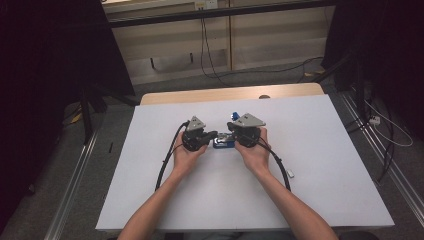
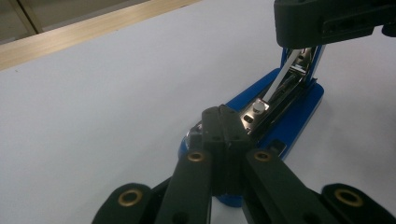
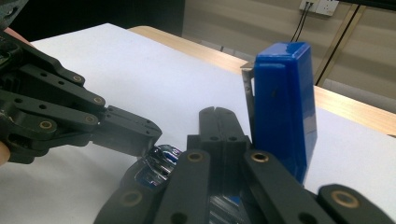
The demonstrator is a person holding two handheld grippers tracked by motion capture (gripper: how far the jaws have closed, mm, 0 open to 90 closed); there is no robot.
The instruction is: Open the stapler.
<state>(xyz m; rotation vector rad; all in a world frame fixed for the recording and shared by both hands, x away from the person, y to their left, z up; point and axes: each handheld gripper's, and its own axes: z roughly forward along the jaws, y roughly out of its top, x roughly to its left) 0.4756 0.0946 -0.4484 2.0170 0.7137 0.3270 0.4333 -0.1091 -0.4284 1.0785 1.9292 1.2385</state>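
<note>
I have both grippers at the blue stapler [image 1: 223, 143] on the table [image 1: 325, 165]. Left gripper [image 2: 226, 122] has its jaws together, pressing the stapler's front end. Right gripper [image 3: 218, 122] has its jaws together too, beside the raised lid [image 3: 282, 107].

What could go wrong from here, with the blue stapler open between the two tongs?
1. The stapler's blue top cover stands swung up beside the shut right tongs; a nudge might snap it down.
2. The shut left tongs rest at the front end of the stapler's base; if they slip, the stapler may slide across the smooth white table.
3. The metal staple rail lies exposed and could bend.
</note>
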